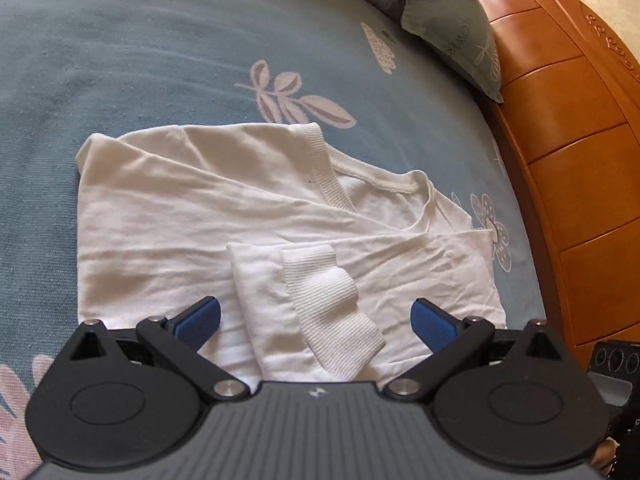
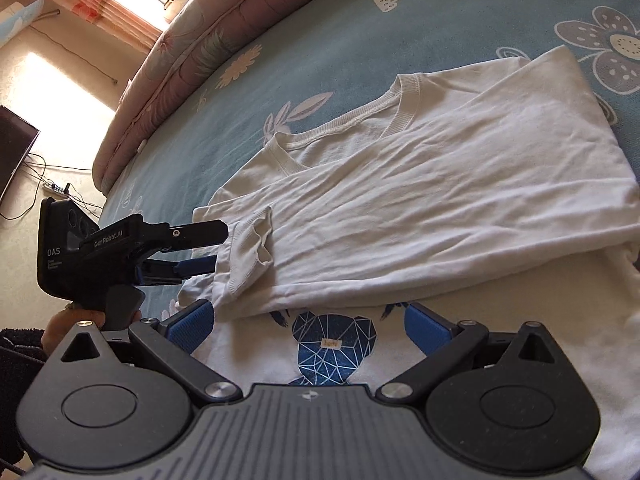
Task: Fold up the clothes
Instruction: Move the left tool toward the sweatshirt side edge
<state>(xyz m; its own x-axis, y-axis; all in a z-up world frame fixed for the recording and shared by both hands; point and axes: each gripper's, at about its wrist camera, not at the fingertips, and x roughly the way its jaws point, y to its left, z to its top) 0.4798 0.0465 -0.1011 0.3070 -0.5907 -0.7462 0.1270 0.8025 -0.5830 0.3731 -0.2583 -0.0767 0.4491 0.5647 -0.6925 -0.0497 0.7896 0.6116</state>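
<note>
A white long-sleeved shirt [image 1: 224,208] lies flat on the blue flowered bedspread [image 1: 160,48], its sides and sleeves folded inward. In the left wrist view my left gripper [image 1: 318,322] is open, and the ribbed sleeve cuff [image 1: 336,308] lies between its blue pads. From the right wrist view the left gripper [image 2: 212,246] reaches in from the left, its fingers straddling that cuff [image 2: 248,252]. My right gripper [image 2: 308,330] is open and hovers over the shirt's near part, where a blue geometric bear print [image 2: 336,344] shows below the folded layers [image 2: 440,200].
A grey-green pillow [image 1: 452,28] leans on the wooden headboard [image 1: 560,140] to the right. A rolled pink quilt [image 2: 180,60] runs along the bed's far edge. Beyond it are a TV [image 2: 12,152], cables and a power strip [image 2: 56,189] on the floor. A hand [image 2: 60,320] holds the left gripper.
</note>
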